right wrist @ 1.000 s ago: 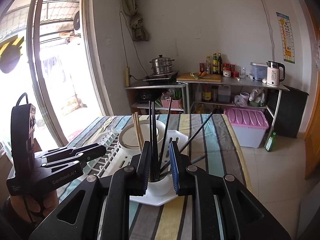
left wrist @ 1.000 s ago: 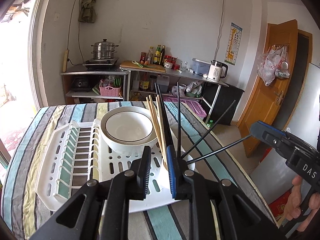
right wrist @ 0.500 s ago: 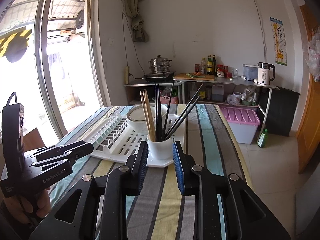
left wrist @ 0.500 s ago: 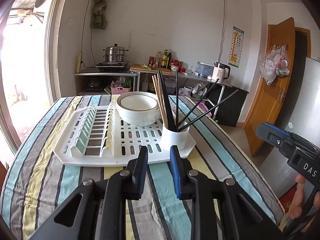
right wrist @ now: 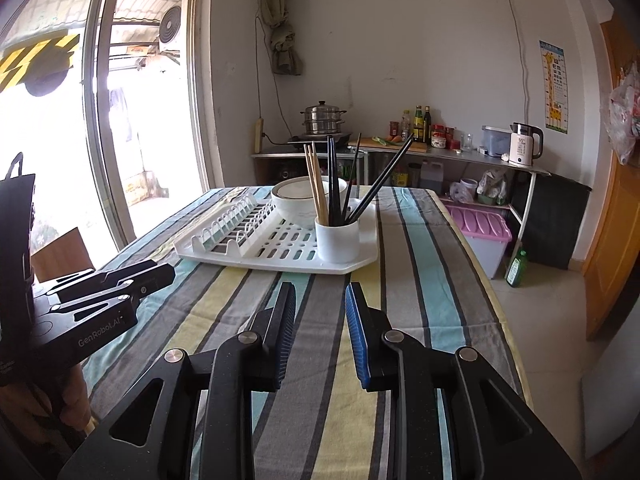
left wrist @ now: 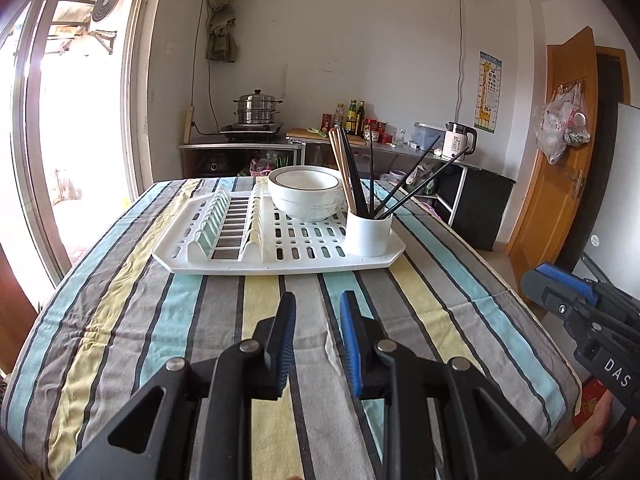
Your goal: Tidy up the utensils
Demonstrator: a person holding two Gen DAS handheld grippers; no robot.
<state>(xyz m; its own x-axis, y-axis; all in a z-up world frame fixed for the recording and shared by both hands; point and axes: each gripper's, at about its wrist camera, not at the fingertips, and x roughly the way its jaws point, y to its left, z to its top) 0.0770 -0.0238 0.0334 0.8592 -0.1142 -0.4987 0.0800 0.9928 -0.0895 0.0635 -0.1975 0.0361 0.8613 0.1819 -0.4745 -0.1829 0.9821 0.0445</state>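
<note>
Nearest, low in each wrist view, the left gripper point(left wrist: 317, 312) and the right gripper point(right wrist: 320, 304) hang over the striped tablecloth point(left wrist: 168, 320) with jaws parted and nothing between them. Both have just been opening and drawing back from the rack. Ahead, at frame centre, the white drying rack point(left wrist: 280, 256) lies flat, and the white utensil cup point(left wrist: 368, 234) stands on its near right corner, holding the chopsticks point(left wrist: 352, 176) upright, fanned up and to the right. A white bowl point(left wrist: 306, 190) sits just behind the cup. From here the cup looks about equally far from both grippers. With nothing loose on the cloth, the sorting seems done. Beyond are a counter, a steamer pot point(left wrist: 256, 110) and a kettle point(left wrist: 460, 142).
</note>
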